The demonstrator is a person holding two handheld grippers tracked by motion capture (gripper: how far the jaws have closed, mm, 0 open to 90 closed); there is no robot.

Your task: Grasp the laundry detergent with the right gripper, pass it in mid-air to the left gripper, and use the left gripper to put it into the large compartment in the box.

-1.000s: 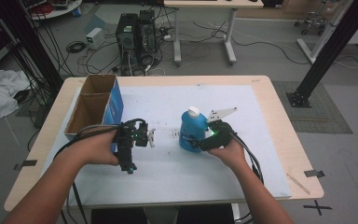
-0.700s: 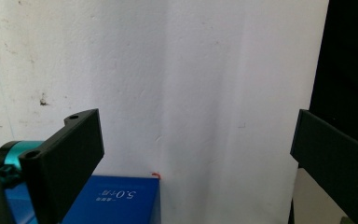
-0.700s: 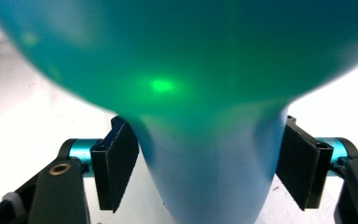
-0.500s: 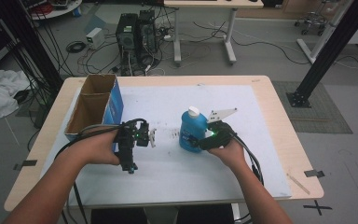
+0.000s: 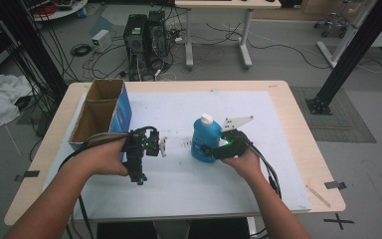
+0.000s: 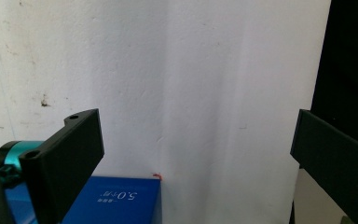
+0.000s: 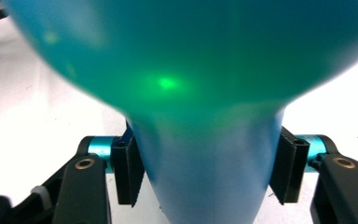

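Note:
A blue plastic bottle with a white cap stands upright on the white mat near the table's middle. My right gripper reaches it from the right. In the right gripper view the bottle is between the jaws, which have just been closing, and both ribbed pads press its lower sides. My left gripper is held just left of the bottle, apart from it. In the left gripper view its jaws stand wide open over the bare mat, with nothing between them.
An open cardboard box with a blue side stands at the table's left, and its blue face is under the left gripper. The wooden table rim runs around the white mat. Computer towers and cables lie on the floor beyond.
The right gripper's jaws have drawn in against the bottle. Both hands and the bottle stay where they were.

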